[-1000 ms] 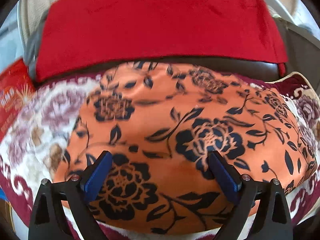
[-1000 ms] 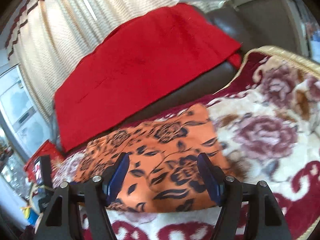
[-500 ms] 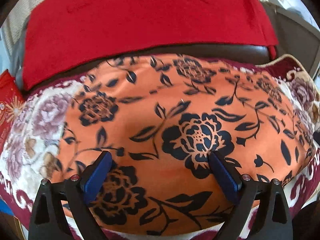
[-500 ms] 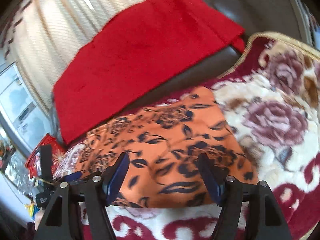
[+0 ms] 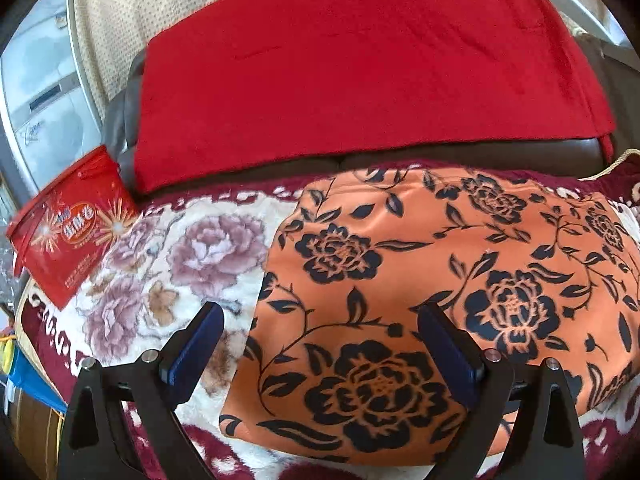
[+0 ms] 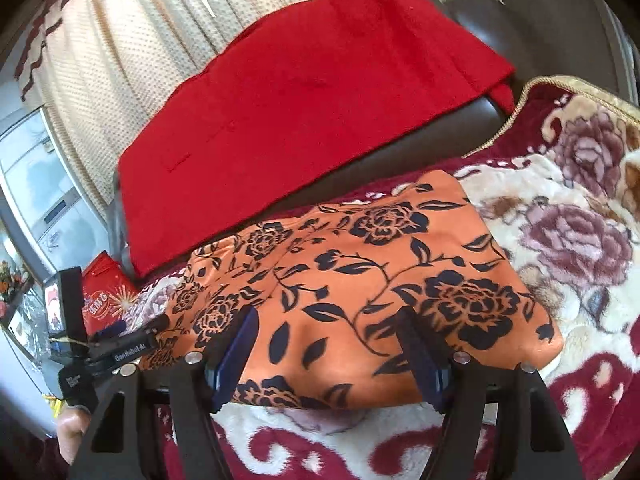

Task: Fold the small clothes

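An orange cloth with black flowers [image 5: 440,288] lies flat and folded on a floral blanket [image 5: 168,264]. It also shows in the right wrist view [image 6: 360,280]. My left gripper [image 5: 320,344] is open and empty, hovering over the cloth's near left edge; its left finger is over the blanket, its right over the cloth. My right gripper [image 6: 328,344] is open and empty over the cloth's near edge. The left gripper's body [image 6: 104,352] shows at the far left of the right wrist view.
A red cloth [image 5: 352,72] drapes over the dark sofa back [image 6: 540,40] behind. A red bag [image 5: 72,228] stands at the left by the blanket's edge. Beige curtains [image 6: 140,40] hang behind. A white appliance [image 5: 40,80] stands at far left.
My left gripper has shifted left and back, so the cloth's left edge and the red bag now show. My right gripper has moved closer over the cloth's near edge. Both stay open.
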Tool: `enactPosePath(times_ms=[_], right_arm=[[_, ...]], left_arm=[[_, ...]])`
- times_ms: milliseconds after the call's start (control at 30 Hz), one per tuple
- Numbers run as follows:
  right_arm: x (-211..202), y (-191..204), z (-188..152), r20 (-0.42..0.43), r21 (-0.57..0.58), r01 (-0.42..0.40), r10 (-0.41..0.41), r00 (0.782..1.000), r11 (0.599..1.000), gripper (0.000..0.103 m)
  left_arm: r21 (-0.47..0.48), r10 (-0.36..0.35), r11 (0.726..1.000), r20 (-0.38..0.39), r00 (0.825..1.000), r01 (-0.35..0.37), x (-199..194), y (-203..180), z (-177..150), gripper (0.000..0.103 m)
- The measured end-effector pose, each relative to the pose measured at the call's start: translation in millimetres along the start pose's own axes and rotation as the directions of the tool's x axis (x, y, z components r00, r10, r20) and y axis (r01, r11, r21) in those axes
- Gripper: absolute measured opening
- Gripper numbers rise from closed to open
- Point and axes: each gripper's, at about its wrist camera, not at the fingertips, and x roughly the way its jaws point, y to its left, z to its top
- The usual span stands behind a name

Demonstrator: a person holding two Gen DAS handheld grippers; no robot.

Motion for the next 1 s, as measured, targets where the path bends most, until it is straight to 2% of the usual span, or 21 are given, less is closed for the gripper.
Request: enactPosePath(times_ms=[67,100,233,367,467,567,667,833,900,1000], right_arm=[[19.6,-2.1,-2.2,-0.094,0.017,0.015,-0.013,0.996,1.0,0.074],[34.6,-6.4,-7.0,-0.172,0.025,0.036,-0.031,0.985,0.999,0.074],[22.2,2.9,-5.4,-0.139,-0.013,0.026,-0.028,0.99,1.0,0.074],[-3.8,-9.6,-4.4,-0.093,0.085,-0.053,0.061,0.994,0.995,0.074],[-25.3,-25.2,-4.1,-0.073,0.184,-0.124,0.14,0.988,0.975,0.074],[-39.8,-43.4,-7.8,-0.071,0.312,-0.181,0.213,0.975,0.933,0.075],[-41.1,-64.5,-21.5,-0.058,0.459,-0.223,0.279,0.958,0.86,0.076],[-24.8,-89.5,-36.0,-0.063,0.607,-0.166,0.255,0.965,0.777,0.076],[-17.4,-100.1,-40.0,-0.057,0.658,-0.141,0.236,0.97,0.739,0.077],[-3.4,-116.8,-39.9,-0.014,0.719,-0.151,0.231,0.973,0.679,0.076]], left_arm=[[0.026,-0.025,0.999,-0.12,0.992,0.028,27.4,-5.9,-4.2,0.1],[0.042,-0.024,0.999,-0.173,0.985,0.032,39.2,-10.8,-8.9,0.1],[0.055,-0.009,0.998,-0.105,0.994,0.015,25.1,-11.1,-2.8,0.1],[-0.027,-0.046,0.999,-0.007,0.999,0.046,-0.1,-2.0,4.5,0.1],[-0.077,-0.012,0.997,0.04,0.999,0.015,-8.5,13.7,9.9,0.1],[-0.109,-0.015,0.994,0.016,1.0,0.016,0.2,24.9,11.0,0.1],[-0.098,-0.016,0.995,-0.029,0.999,0.013,16.0,26.1,5.2,0.1],[-0.023,-0.041,0.999,-0.137,0.99,0.038,47.6,16.1,-10.6,0.1],[-0.031,-0.063,0.998,-0.118,0.991,0.06,49.3,20.5,-11.9,0.1],[-0.049,-0.065,0.997,-0.097,0.993,0.061,46.6,29.9,-8.7,0.1]])
